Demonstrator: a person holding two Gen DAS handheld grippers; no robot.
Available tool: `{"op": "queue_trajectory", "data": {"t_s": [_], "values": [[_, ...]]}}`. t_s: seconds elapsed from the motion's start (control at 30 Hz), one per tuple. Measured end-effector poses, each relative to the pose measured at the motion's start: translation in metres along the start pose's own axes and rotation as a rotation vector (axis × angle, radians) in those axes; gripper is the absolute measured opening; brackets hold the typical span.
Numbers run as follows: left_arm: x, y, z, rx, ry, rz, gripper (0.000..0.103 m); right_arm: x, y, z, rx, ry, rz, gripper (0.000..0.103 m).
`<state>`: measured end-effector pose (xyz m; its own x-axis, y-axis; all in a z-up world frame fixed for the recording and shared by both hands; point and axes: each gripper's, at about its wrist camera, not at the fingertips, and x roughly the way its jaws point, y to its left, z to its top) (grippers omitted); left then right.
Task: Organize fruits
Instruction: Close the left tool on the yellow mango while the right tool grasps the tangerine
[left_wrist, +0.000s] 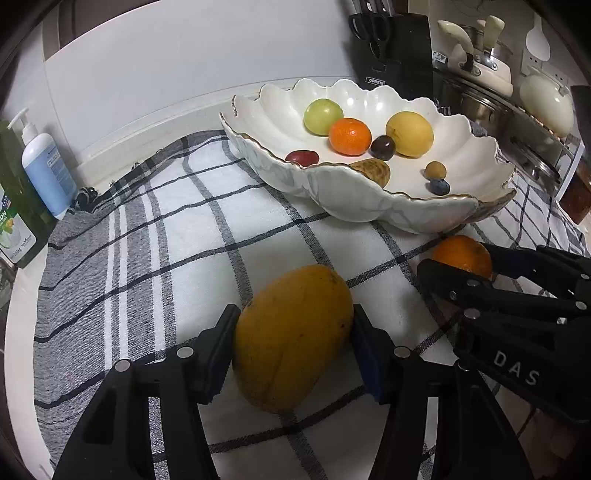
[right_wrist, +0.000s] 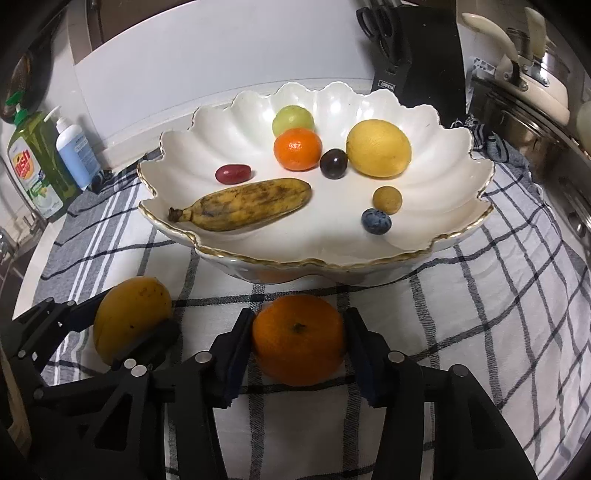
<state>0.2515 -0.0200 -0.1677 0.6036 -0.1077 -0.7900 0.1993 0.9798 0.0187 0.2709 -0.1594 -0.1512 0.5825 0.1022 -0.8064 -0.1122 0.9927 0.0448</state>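
Left gripper (left_wrist: 293, 341) clamps the mango (left_wrist: 291, 336); right gripper (right_wrist: 297, 345) clamps the orange (right_wrist: 298, 339); best lifted straight, clearing the bowl (right_wrist: 258, 258) rim.

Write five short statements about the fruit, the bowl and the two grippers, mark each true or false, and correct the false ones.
1. The left gripper has the mango between its fingers. True.
2. The right gripper is closed on a lemon. False: it is on the orange, which sits on the checked cloth.
3. The banana lies inside the white bowl. True.
4. The blueberry lies on the cloth outside the bowl. False: it is in the bowl, beside a small brown fruit.
5. The bowl holds no fruit. False: it holds several.
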Motion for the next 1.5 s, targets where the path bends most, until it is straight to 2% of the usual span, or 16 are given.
{"op": "queue_trajectory", "data": {"t_s": [0.37,1.5], "values": [[-0.008,0.009,-0.001,-0.029,0.003,0.009,0.058,-0.008,0.003,-0.003,-0.018,-0.016,-0.019,0.048],[-0.097,-0.003,0.040,-0.010,-0.167,0.016,0.057,-0.108,-0.006,0.016,-0.014,-0.197,-0.047,0.048]]}}
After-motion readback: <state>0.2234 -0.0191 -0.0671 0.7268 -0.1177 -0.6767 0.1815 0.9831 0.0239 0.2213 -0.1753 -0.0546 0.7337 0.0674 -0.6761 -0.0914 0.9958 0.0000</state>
